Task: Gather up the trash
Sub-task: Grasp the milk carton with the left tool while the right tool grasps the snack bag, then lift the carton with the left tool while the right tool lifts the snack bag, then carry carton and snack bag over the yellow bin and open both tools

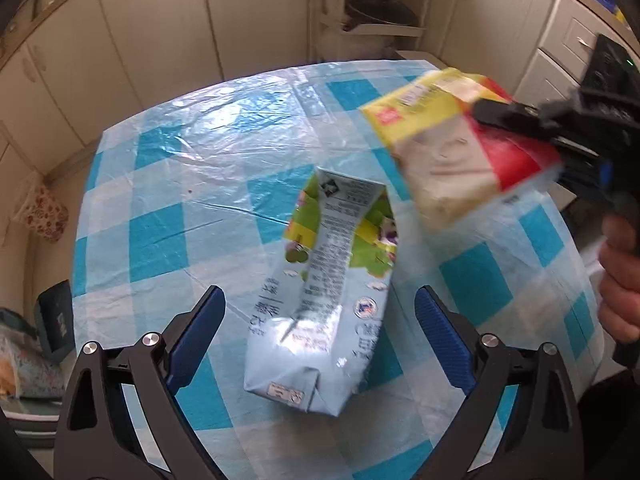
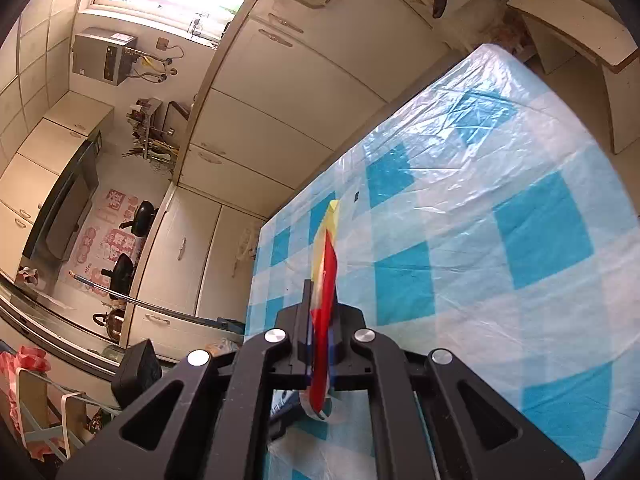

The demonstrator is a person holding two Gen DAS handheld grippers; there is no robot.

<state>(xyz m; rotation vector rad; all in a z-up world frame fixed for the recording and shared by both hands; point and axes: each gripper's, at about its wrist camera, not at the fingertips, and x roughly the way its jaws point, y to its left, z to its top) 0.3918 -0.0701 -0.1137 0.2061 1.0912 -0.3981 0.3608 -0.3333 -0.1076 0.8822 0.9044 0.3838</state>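
Note:
A crushed light-blue drink carton point(image 1: 320, 292) lies on the blue-and-white checked tablecloth point(image 1: 168, 184). My left gripper point(image 1: 320, 300) hangs over it, open, its blue pads point(image 1: 200, 332) standing on either side of the carton without touching it. At the upper right of the left wrist view, my right gripper point(image 1: 492, 114) is shut on a flat yellow, red and white snack wrapper point(image 1: 452, 140), held above the table. In the right wrist view the wrapper point(image 2: 326, 272) shows edge-on, pinched between the closed jaws of my right gripper point(image 2: 322, 308).
A person's hand point(image 1: 620, 280) holds the right gripper's handle. Cream cabinets point(image 1: 160, 28) and open shelves point(image 1: 372, 12) stand behind the table. A stove with pans point(image 2: 128, 240) and a kettle point(image 2: 114, 322) are off the table's left edge in the right wrist view.

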